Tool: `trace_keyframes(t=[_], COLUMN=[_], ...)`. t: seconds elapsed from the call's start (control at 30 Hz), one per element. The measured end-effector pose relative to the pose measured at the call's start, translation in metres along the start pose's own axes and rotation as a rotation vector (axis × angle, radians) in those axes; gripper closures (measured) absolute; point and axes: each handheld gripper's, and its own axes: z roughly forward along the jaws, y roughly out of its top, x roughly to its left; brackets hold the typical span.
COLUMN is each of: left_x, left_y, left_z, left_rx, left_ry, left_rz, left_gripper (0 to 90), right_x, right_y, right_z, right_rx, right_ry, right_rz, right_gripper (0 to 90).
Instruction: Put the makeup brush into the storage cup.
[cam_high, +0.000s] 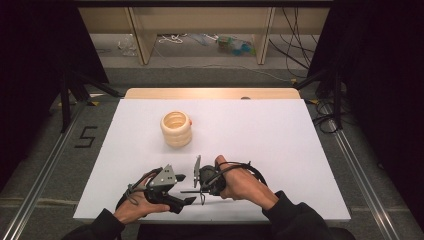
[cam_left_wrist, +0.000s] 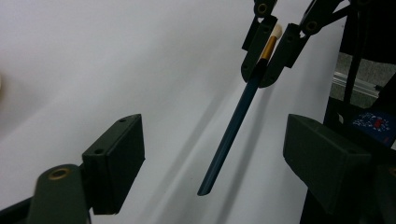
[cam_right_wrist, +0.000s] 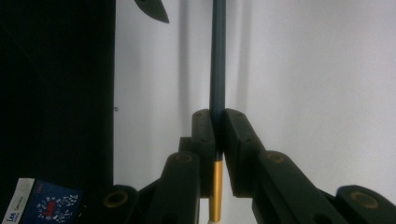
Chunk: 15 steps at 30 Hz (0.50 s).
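Your right tool (cam_right_wrist: 218, 140) is clamped tight on a dark blue paintbrush (cam_left_wrist: 233, 123), pinching it just beside the gold ferrule. Your left tool (cam_left_wrist: 210, 158) stands wide open with the handle's free end between its jaws, touching neither pad. Both hover near the white counter's (cam_high: 280, 135) front edge; the stacked cream rings (cam_high: 176, 128) sit well apart, with bare counter all around.
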Motion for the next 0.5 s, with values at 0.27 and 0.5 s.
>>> trace_keyframes(t=[0.27, 0.5], left_x=[-0.0028, -0.0046], left_y=[0.0010, 0.0018], left_z=[0.0028, 0.0056], left_rx=[0.008, 0.019], left_ry=[-0.008, -0.017], left_rz=[0.026, 0.044], left_gripper=[25.0, 26.9], right_x=[0.0033, -0.0003], right_y=[0.0023, 0.0013], right_z=[0.0003, 0.0005], right_rx=[0.022, 0.022], right_ry=[0.019, 0.002], right_rz=[0.030, -0.029], right_gripper=[83.4, 83.4])
